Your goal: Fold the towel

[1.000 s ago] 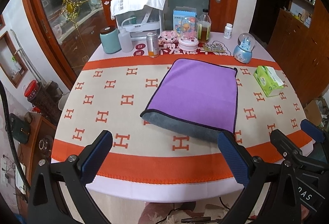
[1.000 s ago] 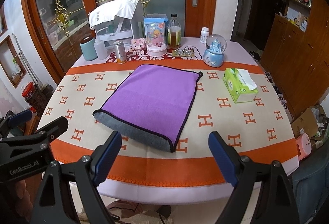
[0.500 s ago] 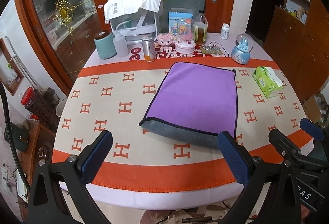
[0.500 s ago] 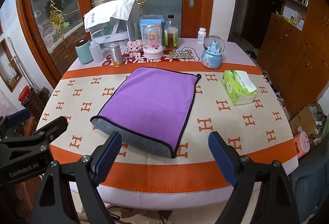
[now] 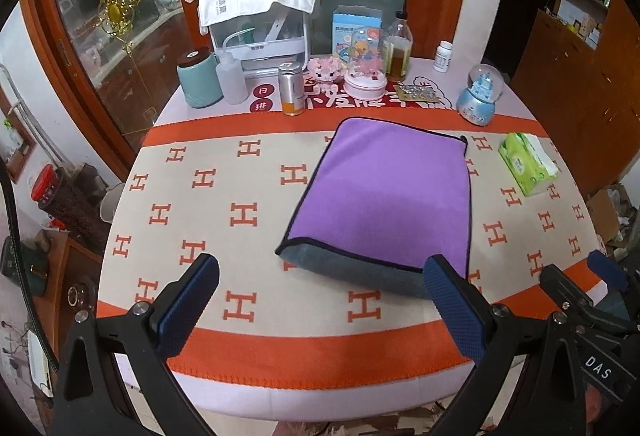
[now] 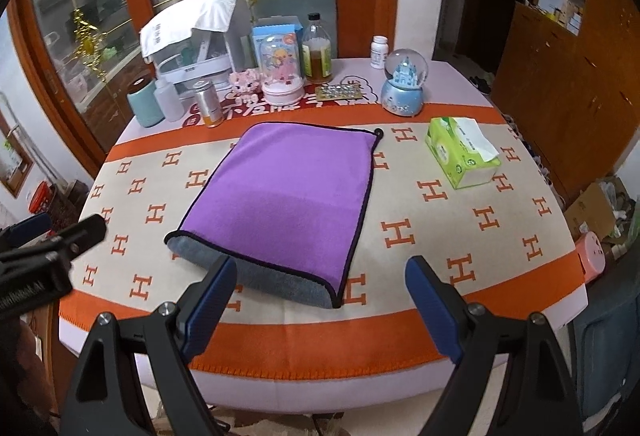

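Left wrist view: the left gripper (image 5: 320, 304) hangs over the near edge of the table (image 5: 320, 388), jaws spread wide and holding nothing. The purple towel (image 5: 384, 195) lies flat on the orange-patterned tablecloth (image 5: 200, 195), ahead and to the right of these jaws, not touching them. It appears folded already at least once: a grey rolled fold (image 5: 352, 268) forms its near edge. Its long axis runs away from the jaws, slanting toward the far right.

Right wrist view: the right gripper (image 6: 320, 300) is likewise wide open and empty. The towel (image 6: 288, 191) sits straight ahead, its grey near edge (image 6: 256, 272) reaching between the two fingers in the picture, still apart from them. In my judgement, the right gripper is nearer the near right corner (image 6: 336, 302) and the left gripper the near left corner (image 6: 172, 240).

Containers, left to right along the far side: a teal canister (image 6: 144, 101), a squeeze bottle (image 6: 168, 99), a lidded clear bin (image 6: 200, 51) under a white cloth, contents unclear, a metal can (image 6: 208, 103), a bottle of amber liquid (image 6: 317, 51), a pill bottle (image 6: 379, 52), and a tissue pack (image 6: 460, 151) with one sheet protruding.
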Demonstrator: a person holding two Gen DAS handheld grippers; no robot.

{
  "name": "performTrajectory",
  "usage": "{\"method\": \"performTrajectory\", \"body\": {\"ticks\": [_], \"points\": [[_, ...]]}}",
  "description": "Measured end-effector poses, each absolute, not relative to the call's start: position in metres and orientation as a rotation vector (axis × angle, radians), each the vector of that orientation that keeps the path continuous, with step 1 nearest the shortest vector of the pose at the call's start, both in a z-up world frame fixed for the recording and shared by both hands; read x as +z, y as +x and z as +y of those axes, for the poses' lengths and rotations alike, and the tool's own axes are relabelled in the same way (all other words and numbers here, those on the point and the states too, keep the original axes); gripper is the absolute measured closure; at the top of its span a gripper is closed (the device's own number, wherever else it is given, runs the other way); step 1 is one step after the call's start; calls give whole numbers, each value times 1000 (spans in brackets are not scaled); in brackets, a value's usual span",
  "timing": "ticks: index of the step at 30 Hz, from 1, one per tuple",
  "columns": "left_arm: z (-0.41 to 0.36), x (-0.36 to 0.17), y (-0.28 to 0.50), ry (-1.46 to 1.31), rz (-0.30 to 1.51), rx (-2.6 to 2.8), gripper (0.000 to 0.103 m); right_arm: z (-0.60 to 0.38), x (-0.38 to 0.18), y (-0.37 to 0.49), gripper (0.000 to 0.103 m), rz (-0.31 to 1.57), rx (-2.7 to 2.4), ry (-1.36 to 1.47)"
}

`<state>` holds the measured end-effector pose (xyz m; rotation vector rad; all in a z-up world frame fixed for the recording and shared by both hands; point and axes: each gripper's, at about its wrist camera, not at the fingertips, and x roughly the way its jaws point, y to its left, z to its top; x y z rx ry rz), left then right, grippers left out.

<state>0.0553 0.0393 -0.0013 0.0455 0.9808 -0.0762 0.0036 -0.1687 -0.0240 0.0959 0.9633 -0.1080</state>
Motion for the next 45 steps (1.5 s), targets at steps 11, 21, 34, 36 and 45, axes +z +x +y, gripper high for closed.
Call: {"method": "performTrajectory", "body": {"ticks": [11,21,34,36,45], "points": [[56,-25,108,163,974,-95,1,-188,-52,34,16,995,-220,112],[65,-85,153,195,1053,-234,6,-209,-98,46,17,1035,-208,178],[71,-153,172,305,1082,-546,12,-206,-157,49,32,1100,-30,162],[74,-163,179,254,1122,-603,13,-207,-167,51,35,1125,-1,163],[67,-192,188,259,1189,-778,32,-208,-199,61,50,1189,127,172]]}}
